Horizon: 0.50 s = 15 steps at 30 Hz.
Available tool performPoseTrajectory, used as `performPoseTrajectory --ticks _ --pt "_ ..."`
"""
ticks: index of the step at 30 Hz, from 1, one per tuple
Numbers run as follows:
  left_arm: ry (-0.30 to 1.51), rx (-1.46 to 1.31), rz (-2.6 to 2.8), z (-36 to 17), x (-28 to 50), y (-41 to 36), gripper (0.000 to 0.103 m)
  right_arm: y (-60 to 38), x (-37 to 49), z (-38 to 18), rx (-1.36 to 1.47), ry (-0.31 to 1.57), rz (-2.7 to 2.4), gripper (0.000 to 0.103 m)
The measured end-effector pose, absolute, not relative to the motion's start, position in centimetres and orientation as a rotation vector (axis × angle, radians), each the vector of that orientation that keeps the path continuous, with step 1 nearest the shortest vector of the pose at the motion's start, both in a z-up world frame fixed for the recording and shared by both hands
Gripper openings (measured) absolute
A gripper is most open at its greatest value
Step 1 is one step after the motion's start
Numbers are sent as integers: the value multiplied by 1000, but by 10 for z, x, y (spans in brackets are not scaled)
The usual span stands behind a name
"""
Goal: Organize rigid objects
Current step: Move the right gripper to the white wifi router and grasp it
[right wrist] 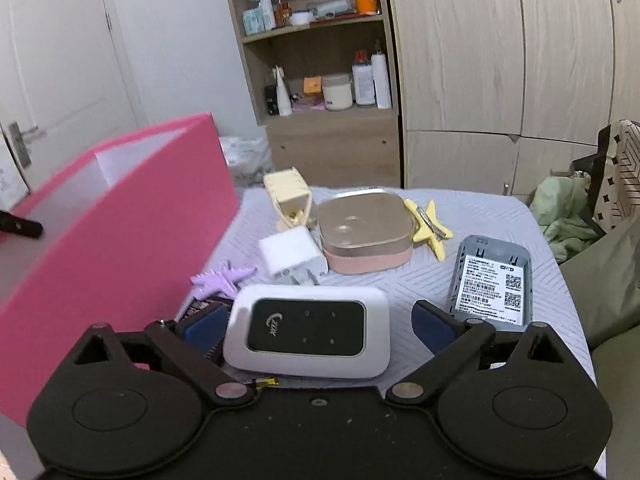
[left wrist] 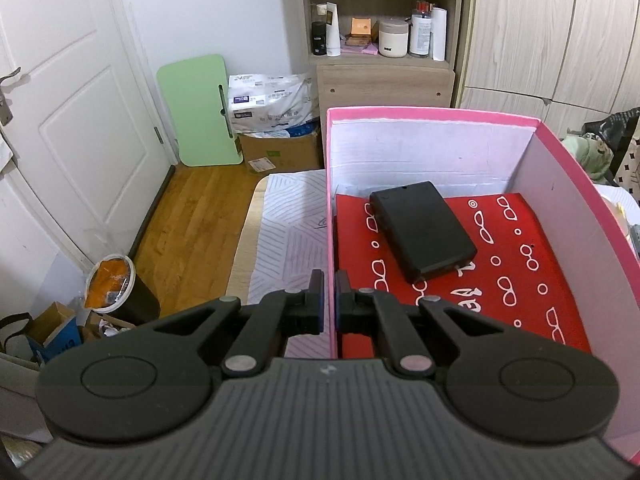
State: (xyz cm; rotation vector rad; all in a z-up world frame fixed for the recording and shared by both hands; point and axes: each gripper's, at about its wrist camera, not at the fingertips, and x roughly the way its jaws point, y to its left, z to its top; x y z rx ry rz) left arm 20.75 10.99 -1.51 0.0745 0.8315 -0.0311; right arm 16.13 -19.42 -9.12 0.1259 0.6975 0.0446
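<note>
The left gripper (left wrist: pixel 328 300) is pinched on the near-left wall of the pink box (left wrist: pixel 432 114), steadying it; inside lie a red glasses-print pouch (left wrist: pixel 520 280) and a black power bank (left wrist: pixel 424 232). Right of the box, on the table, the right gripper (right wrist: pixel 316 320) is spread wide around the white pocket router (right wrist: pixel 308 330), its pads not yet pressing. This looks like the pick step: next, close squarely on the router's short sides, lift it clear of the white charger plug (right wrist: pixel 292 258) beyond, and carry it left over the box wall.

My left gripper (left wrist: pixel 327 300): matt black plastic, nipping pink box (left wrist: pixel 432 114), smooth cardboard. Black case (left wrist: pixel 422 232) matt. Pocket router (right wrist: pixel 306 330) glossy plastic. Tablecloth (right wrist: pixel 472 212) ribbed cloth.
</note>
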Motion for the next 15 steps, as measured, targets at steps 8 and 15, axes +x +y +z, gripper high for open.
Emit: performPoseTrajectory --ticks 8,15 --pt "831 89 -28 -16 206 109 5 -184 169 -102 91 741 61 102" --pt "831 82 -33 -15 206 110 5 -181 178 -107 81 755 42 103"
